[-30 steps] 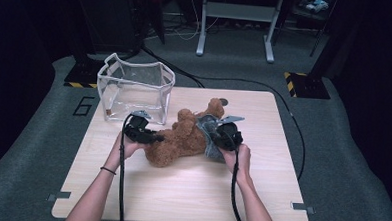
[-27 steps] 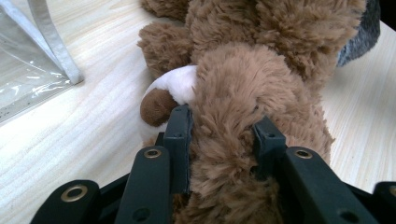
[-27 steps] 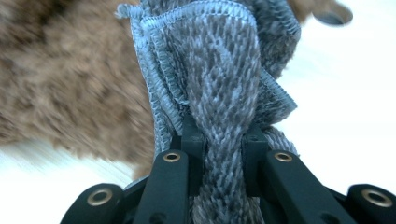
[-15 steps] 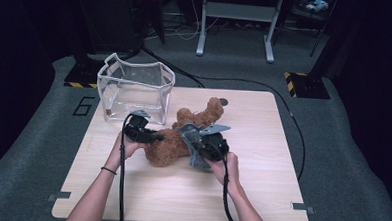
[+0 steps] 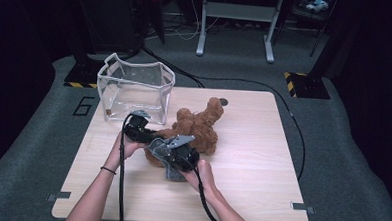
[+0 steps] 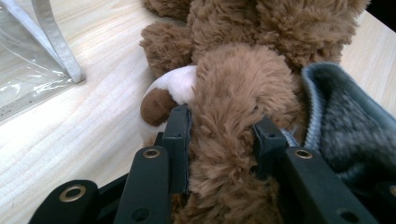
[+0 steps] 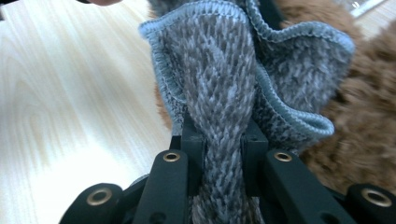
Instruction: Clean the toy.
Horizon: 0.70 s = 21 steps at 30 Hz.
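On table [image 5: 262, 143], teddy bear [image 5: 198, 128] lies diagonally, head toward left gripper [image 5: 142, 134].

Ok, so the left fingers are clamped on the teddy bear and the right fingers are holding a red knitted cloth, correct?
Not quite: the knitted cloth is grey, not red, as the right gripper view shows, where the right gripper pinches a fold of it. The rest stands: the left gripper is clamped on the brown teddy bear, seen in the left gripper view.
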Tool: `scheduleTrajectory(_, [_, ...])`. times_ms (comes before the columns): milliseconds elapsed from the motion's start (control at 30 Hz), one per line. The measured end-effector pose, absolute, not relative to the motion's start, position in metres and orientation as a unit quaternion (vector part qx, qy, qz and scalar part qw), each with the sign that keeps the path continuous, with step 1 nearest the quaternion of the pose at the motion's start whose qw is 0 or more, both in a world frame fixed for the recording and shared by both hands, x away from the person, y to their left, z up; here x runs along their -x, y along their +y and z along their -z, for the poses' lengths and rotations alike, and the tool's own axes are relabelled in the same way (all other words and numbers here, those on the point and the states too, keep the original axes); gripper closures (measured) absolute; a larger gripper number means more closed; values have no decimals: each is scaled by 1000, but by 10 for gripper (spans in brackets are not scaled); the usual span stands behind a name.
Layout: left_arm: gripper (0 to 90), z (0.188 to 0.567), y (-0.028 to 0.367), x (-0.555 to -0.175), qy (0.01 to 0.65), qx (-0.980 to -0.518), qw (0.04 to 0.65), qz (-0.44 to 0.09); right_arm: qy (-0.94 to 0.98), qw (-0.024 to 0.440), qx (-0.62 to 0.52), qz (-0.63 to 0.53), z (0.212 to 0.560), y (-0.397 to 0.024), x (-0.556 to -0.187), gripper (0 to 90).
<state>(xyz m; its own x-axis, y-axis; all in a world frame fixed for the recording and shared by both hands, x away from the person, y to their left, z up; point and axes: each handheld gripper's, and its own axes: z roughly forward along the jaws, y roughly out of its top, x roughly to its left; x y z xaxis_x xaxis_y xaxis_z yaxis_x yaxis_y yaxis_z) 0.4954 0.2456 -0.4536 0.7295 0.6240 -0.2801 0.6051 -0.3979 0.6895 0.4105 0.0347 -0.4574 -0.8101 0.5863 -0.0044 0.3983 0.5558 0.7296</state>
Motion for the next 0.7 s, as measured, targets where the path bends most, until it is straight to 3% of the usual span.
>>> scheduleTrajectory(700, [657, 454, 245, -496, 356, -840, 410, -14, 839, 168, -373, -360, 458, -50, -430, 774])
